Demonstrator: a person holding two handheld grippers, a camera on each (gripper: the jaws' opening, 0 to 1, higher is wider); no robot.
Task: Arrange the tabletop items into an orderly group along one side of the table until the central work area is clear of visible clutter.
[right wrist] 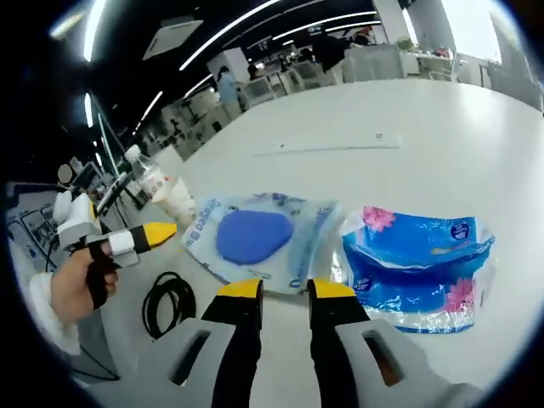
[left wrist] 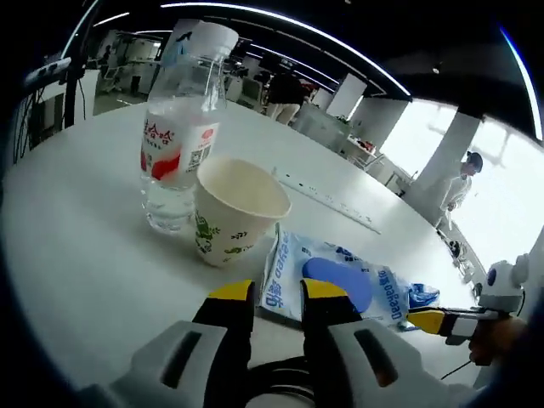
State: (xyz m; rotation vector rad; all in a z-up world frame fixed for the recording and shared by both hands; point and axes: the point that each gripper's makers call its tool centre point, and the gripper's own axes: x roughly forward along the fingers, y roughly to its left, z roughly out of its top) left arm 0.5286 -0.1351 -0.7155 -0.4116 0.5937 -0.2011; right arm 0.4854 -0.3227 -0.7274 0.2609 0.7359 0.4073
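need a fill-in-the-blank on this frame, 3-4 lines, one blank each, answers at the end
1. The paper cup stands right beside the clear plastic ____ with the red label.
2. The clear packet ahead of the right hand-held gripper holds a flat ____-coloured piece.
3. The blue tissue pack is printed with ____ flowers.
4. On the table near the left hand-held gripper lies a coiled black ____.

Missing words: bottle; blue; pink; cable
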